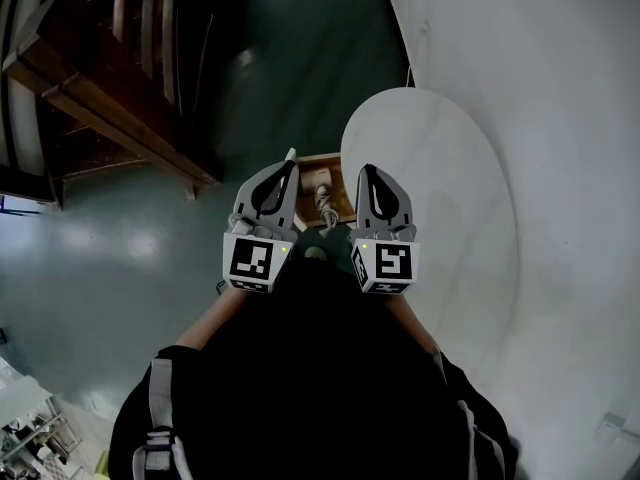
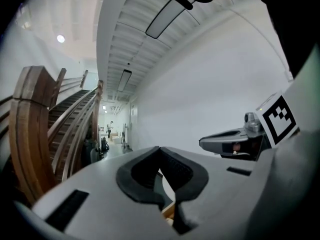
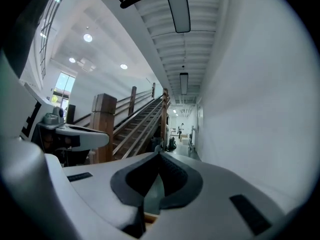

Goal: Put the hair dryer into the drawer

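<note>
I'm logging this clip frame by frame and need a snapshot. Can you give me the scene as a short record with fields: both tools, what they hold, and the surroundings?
left tool: jaws together, nothing between them
right tool: jaws together, empty
pose: side by side, both pointing about level down a corridor
hair dryer: not in any view
below the tools: wooden box, mostly hidden; cannot tell if it is the drawer
surroundings: round white table, wooden staircase, white wall
</note>
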`<action>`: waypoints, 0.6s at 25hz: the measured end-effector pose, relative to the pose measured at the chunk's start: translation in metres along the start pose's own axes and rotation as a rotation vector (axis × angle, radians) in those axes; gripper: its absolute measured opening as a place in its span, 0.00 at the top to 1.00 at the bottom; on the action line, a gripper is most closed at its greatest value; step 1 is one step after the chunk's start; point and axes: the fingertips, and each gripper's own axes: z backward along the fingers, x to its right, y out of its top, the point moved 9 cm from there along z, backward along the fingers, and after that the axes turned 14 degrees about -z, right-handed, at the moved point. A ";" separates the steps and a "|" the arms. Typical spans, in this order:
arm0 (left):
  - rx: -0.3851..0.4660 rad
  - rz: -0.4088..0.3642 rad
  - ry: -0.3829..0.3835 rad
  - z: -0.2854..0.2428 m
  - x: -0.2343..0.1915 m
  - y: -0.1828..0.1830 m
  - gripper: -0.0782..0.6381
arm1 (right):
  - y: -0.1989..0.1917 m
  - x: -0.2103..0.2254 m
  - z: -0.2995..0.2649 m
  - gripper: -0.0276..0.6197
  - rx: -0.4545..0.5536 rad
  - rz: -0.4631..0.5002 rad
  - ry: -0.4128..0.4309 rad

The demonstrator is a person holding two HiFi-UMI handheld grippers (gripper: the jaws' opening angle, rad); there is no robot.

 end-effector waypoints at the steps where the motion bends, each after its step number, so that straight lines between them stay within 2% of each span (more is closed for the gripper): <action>1: 0.001 0.003 -0.002 0.001 0.001 0.001 0.88 | 0.000 0.000 0.001 0.92 0.001 -0.002 0.001; 15: 0.014 0.006 -0.015 0.006 0.010 -0.002 0.88 | 0.000 0.005 0.013 0.92 -0.006 0.004 0.003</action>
